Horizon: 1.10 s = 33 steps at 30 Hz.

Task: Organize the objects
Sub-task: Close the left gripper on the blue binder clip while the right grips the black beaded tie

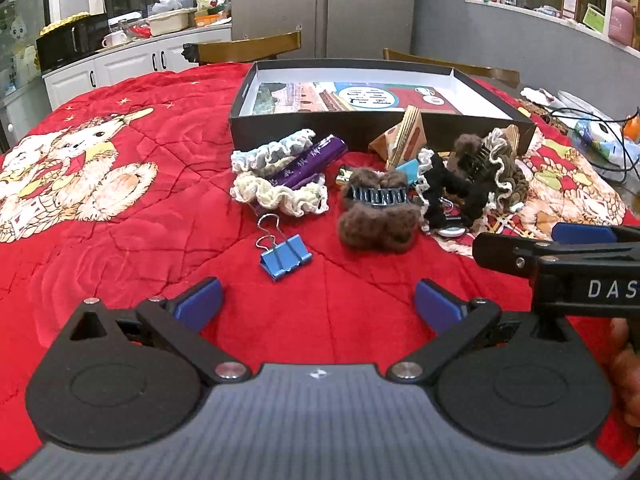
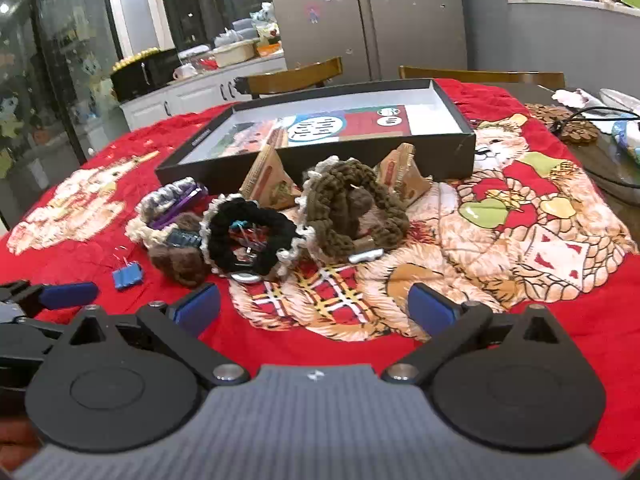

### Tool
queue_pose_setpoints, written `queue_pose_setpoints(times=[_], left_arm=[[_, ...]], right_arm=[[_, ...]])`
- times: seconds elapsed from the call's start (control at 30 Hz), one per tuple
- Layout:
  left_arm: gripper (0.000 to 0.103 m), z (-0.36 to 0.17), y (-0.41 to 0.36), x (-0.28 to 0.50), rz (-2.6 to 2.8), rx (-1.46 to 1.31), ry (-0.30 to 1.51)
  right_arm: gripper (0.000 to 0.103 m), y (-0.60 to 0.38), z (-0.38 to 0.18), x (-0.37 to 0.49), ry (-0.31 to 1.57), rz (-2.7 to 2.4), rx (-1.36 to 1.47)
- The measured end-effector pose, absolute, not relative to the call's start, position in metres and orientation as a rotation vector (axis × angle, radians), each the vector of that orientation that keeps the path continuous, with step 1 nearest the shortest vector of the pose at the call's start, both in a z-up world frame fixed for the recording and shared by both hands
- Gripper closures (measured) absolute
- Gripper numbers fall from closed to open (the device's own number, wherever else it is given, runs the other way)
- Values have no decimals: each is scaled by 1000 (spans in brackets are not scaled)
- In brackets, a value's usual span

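A pile of small things lies on the red quilt in front of a shallow black box (image 1: 280, 122) (image 2: 460, 138). It holds a blue binder clip (image 1: 285, 256) (image 2: 127, 275), a fuzzy brown hair claw (image 1: 376, 212) (image 2: 180, 264), a black scrunchie (image 1: 444, 188) (image 2: 248, 220), a brown crocheted scrunchie (image 1: 508, 168) (image 2: 352, 204), pale scrunchies (image 1: 280, 196) around a purple tube (image 1: 308, 160), and folded cardboard pieces (image 1: 400, 140) (image 2: 268, 184). My left gripper (image 1: 318, 306) hovers open just short of the binder clip. My right gripper (image 2: 314, 306) is open too, nearer than the black scrunchie. Nothing is between either pair of fingers.
Printed cards line the box floor. Wooden chairs (image 1: 248, 46) (image 2: 292, 76) stand behind the table. Cables, a woven coaster (image 2: 568, 124) and packets crowd the right edge. A cluttered white counter (image 1: 132, 56) runs along the back left. Red quilt (image 1: 100, 240) spreads bare to the left.
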<state>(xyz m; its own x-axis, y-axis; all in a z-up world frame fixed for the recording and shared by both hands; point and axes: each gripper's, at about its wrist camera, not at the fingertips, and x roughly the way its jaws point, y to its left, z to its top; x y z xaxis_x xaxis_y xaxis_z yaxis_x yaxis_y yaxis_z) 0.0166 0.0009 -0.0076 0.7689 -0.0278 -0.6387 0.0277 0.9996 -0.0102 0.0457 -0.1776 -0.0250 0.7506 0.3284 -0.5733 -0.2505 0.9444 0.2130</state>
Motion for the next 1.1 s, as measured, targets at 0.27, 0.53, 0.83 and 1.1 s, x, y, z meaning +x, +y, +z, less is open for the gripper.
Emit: queue_pose_setpoints(times=[0.27, 0.53, 0.83, 1.1], left_arm=[[7, -4, 6, 15, 5, -41, 651], [21, -3, 11, 17, 66, -42, 641], [44, -3, 17, 28, 69, -12, 628], [55, -3, 23, 32, 52, -29, 620]], right_arm=[[18, -180, -23, 42, 623, 368, 187], [51, -183, -26, 51, 639, 453, 274], [53, -173, -26, 65, 642, 430, 239], [69, -171, -29, 70, 648, 400, 258]])
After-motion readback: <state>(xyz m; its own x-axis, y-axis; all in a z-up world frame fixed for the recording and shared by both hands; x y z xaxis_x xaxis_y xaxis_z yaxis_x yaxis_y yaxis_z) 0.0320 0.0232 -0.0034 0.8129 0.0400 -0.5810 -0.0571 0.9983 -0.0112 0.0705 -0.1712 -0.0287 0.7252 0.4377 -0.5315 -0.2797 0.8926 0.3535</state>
